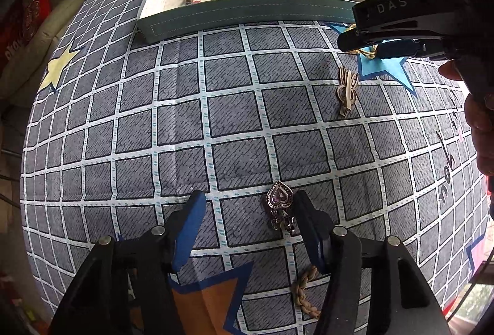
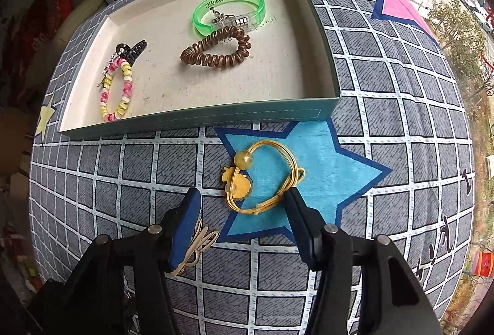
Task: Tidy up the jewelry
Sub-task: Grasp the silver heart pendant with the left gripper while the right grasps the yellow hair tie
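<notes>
A teal tray (image 1: 247, 16) (image 2: 197, 119) at the back holds a green bangle (image 2: 228, 12), a brown coil hair tie (image 2: 216, 51), a pink-yellow bead bracelet (image 2: 117, 94) and a black claw clip (image 2: 134, 49). My left gripper (image 1: 247, 202) is open, low over the cloth, with a purple heart brooch (image 1: 279, 199) beside its right finger. A braided tan tie (image 1: 304, 291) lies under that finger. My right gripper (image 2: 244, 199) is open around a yellow cord hair tie with beads (image 2: 262, 174) on a blue star. A beige clip (image 1: 347, 91) (image 2: 197, 245) lies between the grippers.
The checked grey cloth (image 1: 216, 119) covers the round table, with star patches in yellow (image 1: 58, 66), orange (image 1: 213, 298) and pink (image 2: 398, 1). The right gripper's body (image 1: 410, 23) shows at the left view's upper right. A window is on the right.
</notes>
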Demonstrator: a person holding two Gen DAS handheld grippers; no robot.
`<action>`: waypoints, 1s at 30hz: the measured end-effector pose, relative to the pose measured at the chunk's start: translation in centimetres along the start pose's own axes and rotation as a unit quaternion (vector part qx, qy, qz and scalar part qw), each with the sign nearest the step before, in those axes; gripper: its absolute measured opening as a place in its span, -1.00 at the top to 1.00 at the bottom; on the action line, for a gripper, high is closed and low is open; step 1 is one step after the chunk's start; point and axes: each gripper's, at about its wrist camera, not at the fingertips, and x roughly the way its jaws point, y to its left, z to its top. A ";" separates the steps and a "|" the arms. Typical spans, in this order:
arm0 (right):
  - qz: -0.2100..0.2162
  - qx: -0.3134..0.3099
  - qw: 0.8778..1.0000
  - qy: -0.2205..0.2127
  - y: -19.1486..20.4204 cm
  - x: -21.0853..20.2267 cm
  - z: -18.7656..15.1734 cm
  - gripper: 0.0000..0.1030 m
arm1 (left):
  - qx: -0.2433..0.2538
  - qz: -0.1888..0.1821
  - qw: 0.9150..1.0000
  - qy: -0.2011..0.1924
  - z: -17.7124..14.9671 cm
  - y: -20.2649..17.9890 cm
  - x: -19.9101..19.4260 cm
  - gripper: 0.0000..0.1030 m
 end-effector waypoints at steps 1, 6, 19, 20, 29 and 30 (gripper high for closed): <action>-0.006 -0.010 1.000 -0.002 0.4 0.1 0.1 -0.17 | 0.002 0.000 1.000 -0.002 0.0 0.0 -0.2 -0.21; -0.054 -0.059 0.997 -0.007 2.0 0.5 0.3 0.27 | 0.020 -0.004 1.000 -0.007 0.3 -1.4 -1.1 0.40; 0.056 0.030 0.998 -0.006 -2.8 -1.5 -0.5 0.87 | -0.038 -0.069 0.997 -0.010 4.0 0.9 -2.6 0.40; 0.060 0.032 0.998 -0.006 -3.0 -1.7 -0.6 0.87 | -0.041 -0.071 0.997 -0.012 4.1 1.3 -2.6 0.40; 0.089 0.039 0.995 -0.009 -3.5 -4.2 -1.8 0.87 | -0.040 -0.072 0.996 -0.033 7.8 1.9 -3.8 0.40; 0.092 0.040 0.995 -0.009 -3.4 -4.4 -1.8 0.87 | -0.039 -0.072 0.996 -0.036 7.2 2.9 -3.6 0.40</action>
